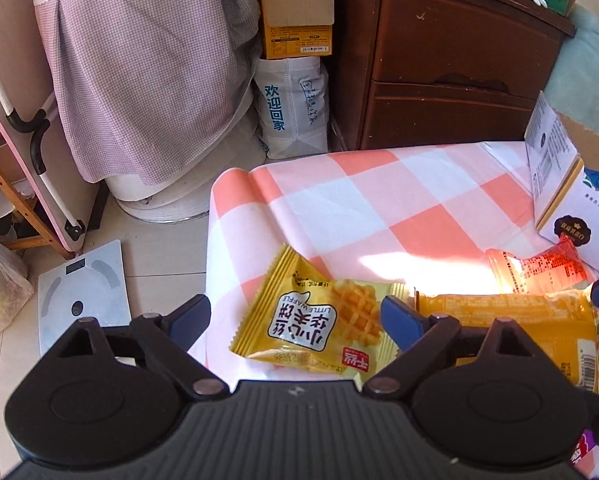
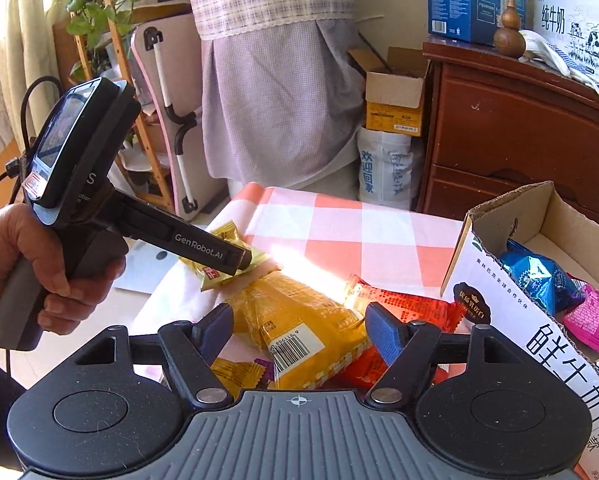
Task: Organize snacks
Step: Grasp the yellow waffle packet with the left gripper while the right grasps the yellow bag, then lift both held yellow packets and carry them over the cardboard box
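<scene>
A yellow waffle packet (image 1: 319, 320) lies near the left edge of the table's pink-and-white checked cloth (image 1: 379, 200). My left gripper (image 1: 295, 318) is open with its fingers either side of the packet. My right gripper (image 2: 299, 322) is open around a larger orange packet (image 2: 299, 320) that lies on the cloth. A red packet (image 2: 399, 300) lies right of it, against the open cardboard box (image 2: 499, 216). In the box are a blue packet (image 2: 539, 276) and a pink packet (image 2: 591, 316). In the right wrist view a hand (image 2: 27, 264) holds the left gripper's handle.
A brown drawer chest (image 1: 439, 60) stands behind the table. Left of it are a white bag (image 1: 291, 112) with a small carton on top and a cloth-covered object (image 1: 147, 72). A bathroom scale (image 1: 83, 292) lies on the floor by the table's left edge.
</scene>
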Demonstrator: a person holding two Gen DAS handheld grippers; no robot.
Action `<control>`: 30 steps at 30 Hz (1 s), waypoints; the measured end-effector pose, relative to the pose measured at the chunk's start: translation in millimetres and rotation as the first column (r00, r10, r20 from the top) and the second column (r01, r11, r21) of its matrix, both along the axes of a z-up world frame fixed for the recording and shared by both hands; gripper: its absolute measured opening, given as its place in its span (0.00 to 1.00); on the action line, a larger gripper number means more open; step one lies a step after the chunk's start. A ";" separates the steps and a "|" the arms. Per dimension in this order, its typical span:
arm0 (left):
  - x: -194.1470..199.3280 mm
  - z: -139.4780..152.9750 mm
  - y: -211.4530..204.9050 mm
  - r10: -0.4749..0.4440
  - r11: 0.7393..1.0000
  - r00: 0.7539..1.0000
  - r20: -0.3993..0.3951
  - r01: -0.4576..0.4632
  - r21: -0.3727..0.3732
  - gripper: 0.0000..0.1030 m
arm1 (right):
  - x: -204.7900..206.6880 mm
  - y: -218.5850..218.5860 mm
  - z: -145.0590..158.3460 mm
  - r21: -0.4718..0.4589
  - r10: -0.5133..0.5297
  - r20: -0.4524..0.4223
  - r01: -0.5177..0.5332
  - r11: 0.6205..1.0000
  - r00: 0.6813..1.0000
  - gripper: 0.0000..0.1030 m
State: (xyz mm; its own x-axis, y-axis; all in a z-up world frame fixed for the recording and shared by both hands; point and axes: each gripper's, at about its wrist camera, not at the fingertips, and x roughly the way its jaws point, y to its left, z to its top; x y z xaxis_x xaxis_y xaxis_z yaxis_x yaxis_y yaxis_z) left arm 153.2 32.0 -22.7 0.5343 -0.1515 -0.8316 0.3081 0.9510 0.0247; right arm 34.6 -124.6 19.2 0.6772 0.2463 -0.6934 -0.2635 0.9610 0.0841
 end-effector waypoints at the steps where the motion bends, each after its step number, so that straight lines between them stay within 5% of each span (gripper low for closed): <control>1: -0.3 -1.4 -1.5 -0.011 1.000 1.000 0.001 0.011 0.001 0.90 | 1.3 0.2 -1.8 -0.001 0.000 0.000 0.000 1.000 1.000 0.72; 11: -1.7 -8.8 -7.5 -0.037 0.999 0.999 -0.016 0.037 -0.020 0.83 | 10.8 10.5 -15.0 -0.035 0.041 -0.010 -0.042 0.999 0.999 0.79; 17: -4.8 -5.1 -10.7 -0.078 0.995 0.997 -0.019 0.076 -0.067 0.55 | 8.9 19.0 -19.0 -0.098 0.064 -0.031 -0.067 0.993 0.997 0.78; 26: -7.4 -1.0 -15.9 -0.103 0.990 0.994 -0.026 0.100 -0.096 0.24 | 9.0 19.8 -19.0 -0.091 0.074 -0.056 -0.079 0.993 0.996 0.47; 30: -8.8 -1.0 -16.7 -0.106 0.991 0.994 -0.025 0.104 -0.089 0.21 | 9.3 20.7 -19.1 -0.093 0.087 -0.060 -0.092 0.991 0.994 0.48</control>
